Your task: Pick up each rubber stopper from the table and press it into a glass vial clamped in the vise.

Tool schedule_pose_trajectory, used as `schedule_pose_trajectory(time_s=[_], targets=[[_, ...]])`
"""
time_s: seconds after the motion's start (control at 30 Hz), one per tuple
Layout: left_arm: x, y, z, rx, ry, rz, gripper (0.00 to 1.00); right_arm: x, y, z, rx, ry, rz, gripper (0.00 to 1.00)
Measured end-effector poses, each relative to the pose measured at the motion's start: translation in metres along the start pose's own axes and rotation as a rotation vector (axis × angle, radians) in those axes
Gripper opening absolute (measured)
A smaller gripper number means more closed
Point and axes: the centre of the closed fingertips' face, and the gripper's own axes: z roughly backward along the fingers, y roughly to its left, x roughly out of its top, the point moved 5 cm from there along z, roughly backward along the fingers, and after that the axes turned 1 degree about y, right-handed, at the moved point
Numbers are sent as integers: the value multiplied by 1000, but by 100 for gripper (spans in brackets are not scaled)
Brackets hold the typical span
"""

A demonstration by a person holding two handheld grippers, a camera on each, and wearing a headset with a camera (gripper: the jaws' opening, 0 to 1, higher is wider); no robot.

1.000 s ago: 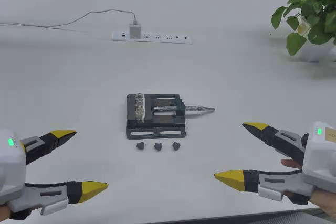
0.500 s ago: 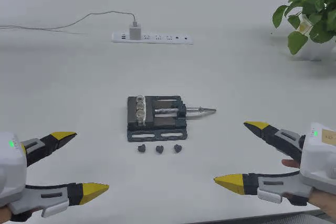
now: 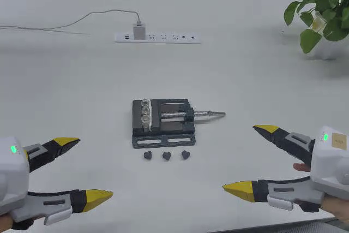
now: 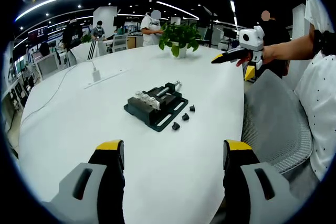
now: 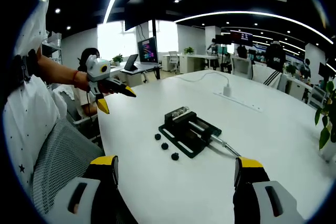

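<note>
- Head view: A dark vise (image 3: 163,141) sits near the middle of the white table (image 3: 245,80). A row of glass vials (image 3: 145,114) stands up in the vise, at its left end.
- Three small dark rubber stoppers (image 3: 166,156) lie in a line on the table just in front of the vise. They are a little apart from each other, and no gripper touches them.
- The left gripper (image 3: 82,168) is low on the left and the right gripper (image 3: 251,159) is low on the right. Both are near the front edge of the table, well apart from the vise. Each one has its two yellow tips spread wide and holds nothing.
- Far back lies a white power strip (image 3: 157,37) with a plug (image 3: 139,30) in it. A thin cable (image 3: 82,19) runs off to the left. A green plant (image 3: 322,4) is at the far right corner.
- Left gripper view: The two yellow-tipped jaws rise from the bottom, wide apart, with nothing between them. The vise sits ahead on the table with the vials in it. The three stoppers lie beside it on the right. The right gripper is up on the right, held in a hand, and it is open. A grey mesh chair (image 4: 273,119) is beside the table.
- Right gripper view: These jaws are wide apart too, and empty. The vise is ahead, and the stoppers are in a row on its left side. The left gripper is over on the left, open, by the table edge.
</note>
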Motion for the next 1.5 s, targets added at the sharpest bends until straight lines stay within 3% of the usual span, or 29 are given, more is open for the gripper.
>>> schedule_pose_trajectory(time_s=[0.33,0.6,1.03,1.5], targets=[[-2,0,-9,-28,29,-36,67,0,0,-4,4,9,-2,90],[11,2,-26,-60,52,-126,53,1,0,-6,9,10,-3,88],[17,-2,-59,-150,155,-317,34,1,-1,-5,1,8,-15,86],[7,0,-96,-199,251,-438,18,0,-4,-3,-8,10,-24,85]])
